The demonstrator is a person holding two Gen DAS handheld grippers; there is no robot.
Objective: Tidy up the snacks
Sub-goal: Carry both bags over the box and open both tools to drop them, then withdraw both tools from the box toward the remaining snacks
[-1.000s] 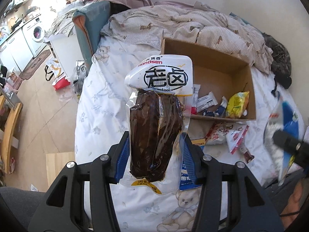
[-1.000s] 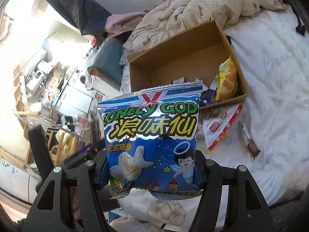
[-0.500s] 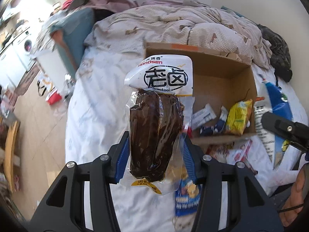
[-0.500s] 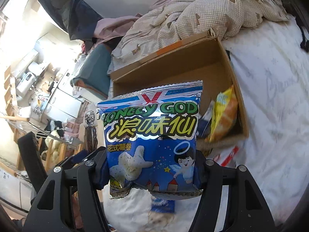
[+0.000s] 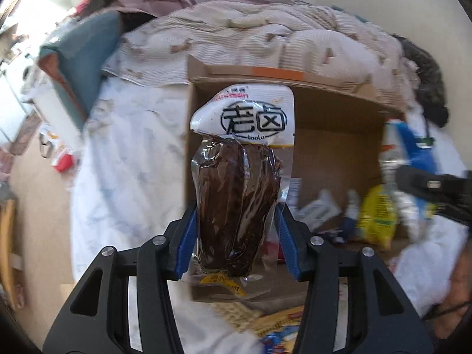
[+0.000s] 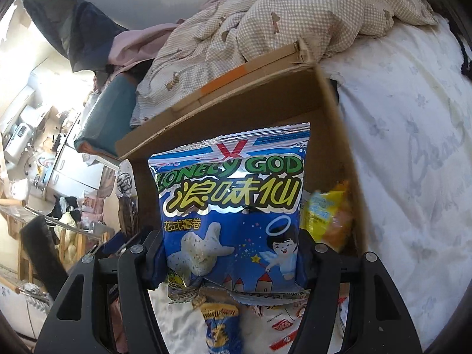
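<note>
My left gripper (image 5: 236, 242) is shut on a clear vacuum pack of dark braised meat (image 5: 239, 206) with a white printed top, held upright in front of the open cardboard box (image 5: 333, 153). My right gripper (image 6: 230, 262) is shut on a blue "Lonely God" crisp bag (image 6: 233, 215), held over the same cardboard box (image 6: 265, 112). That blue bag (image 5: 413, 147) and the right gripper's black body show at the right edge of the left wrist view. Inside the box lie a yellow snack bag (image 5: 376, 215) (image 6: 327, 218) and several small packets (image 5: 318, 209).
The box sits on a white bear-print bedsheet (image 6: 413, 162), with a crumpled checked quilt (image 5: 265, 41) behind it. Loose snack packets (image 6: 219, 327) lie on the sheet in front of the box. A teal cushion (image 5: 85, 47) and cluttered floor lie left of the bed.
Both grippers moved toward the box with their snacks still held; the box now looms larger and sits directly behind each held pack. The loose packets slid toward the bottom edge.
</note>
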